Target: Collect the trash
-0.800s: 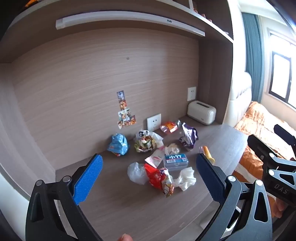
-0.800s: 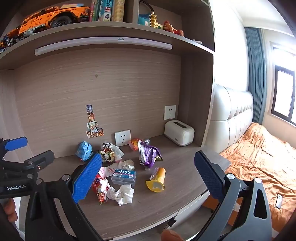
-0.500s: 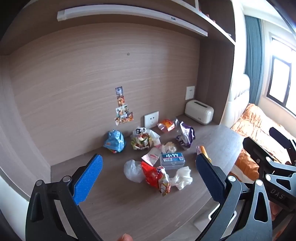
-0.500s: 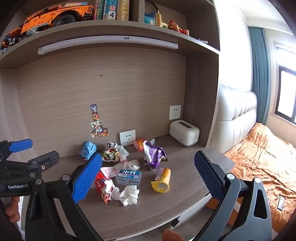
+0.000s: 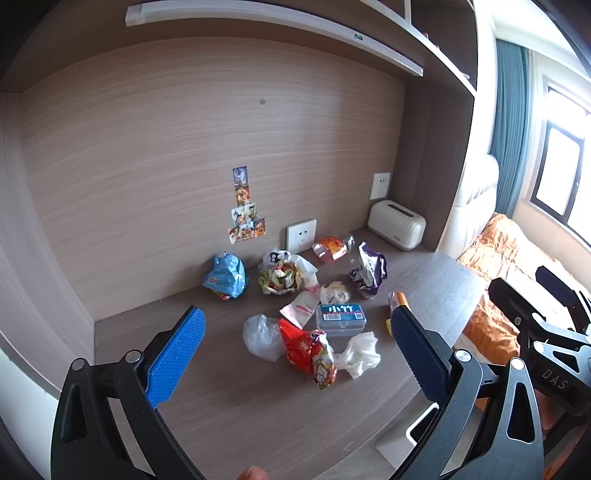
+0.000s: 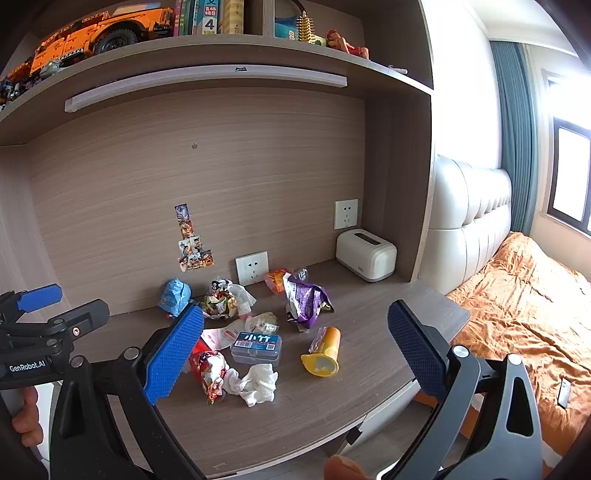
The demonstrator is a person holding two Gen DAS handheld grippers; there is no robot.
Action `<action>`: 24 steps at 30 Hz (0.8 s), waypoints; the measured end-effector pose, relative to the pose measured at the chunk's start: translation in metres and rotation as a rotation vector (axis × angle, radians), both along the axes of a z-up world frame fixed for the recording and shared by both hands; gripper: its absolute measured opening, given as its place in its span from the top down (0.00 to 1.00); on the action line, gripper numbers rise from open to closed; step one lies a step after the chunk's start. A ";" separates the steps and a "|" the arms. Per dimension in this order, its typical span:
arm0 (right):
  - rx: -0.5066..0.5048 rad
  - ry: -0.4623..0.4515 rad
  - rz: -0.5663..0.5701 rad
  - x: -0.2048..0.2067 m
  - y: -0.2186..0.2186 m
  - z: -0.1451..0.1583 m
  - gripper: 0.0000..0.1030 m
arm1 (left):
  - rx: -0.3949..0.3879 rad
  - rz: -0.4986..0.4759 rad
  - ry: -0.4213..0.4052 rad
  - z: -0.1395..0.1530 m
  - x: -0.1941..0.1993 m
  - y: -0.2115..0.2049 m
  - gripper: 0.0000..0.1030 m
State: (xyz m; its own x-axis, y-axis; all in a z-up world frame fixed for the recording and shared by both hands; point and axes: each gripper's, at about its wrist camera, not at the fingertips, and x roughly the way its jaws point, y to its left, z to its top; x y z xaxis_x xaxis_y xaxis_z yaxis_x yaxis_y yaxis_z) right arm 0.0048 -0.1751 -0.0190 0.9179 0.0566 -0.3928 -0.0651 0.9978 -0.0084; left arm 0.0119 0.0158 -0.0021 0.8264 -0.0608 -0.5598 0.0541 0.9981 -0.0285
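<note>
Trash lies in a heap on the wooden desk: a blue bag, a red snack wrapper, a crumpled white tissue, a clear bag, a purple wrapper, an orange packet and a yellow cup on its side. A clear box with a blue label sits among them. My left gripper is open and empty, held above the desk's front. My right gripper is open and empty, in front of the heap.
A white toaster-like box stands at the desk's back right corner. Wall sockets and stickers are on the back panel. A shelf with a toy truck and books hangs above. A bed with an orange cover lies right.
Both grippers have drawn back and tilted a little, so the heap sits slightly lower and further left in the views. Nothing on the desk has moved. Both stay open.
</note>
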 end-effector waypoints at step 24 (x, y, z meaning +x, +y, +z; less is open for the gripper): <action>-0.050 0.023 0.017 -0.001 0.008 -0.007 0.03 | 0.006 -0.005 0.016 -0.008 0.003 -0.004 0.04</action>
State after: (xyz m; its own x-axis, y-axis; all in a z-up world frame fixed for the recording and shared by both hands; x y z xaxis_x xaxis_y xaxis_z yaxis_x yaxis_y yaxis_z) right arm 0.0034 -0.1675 -0.0260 0.9077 0.0514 -0.4164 -0.0823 0.9950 -0.0564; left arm 0.0148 0.0119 -0.0100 0.8168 -0.0610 -0.5738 0.0583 0.9980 -0.0232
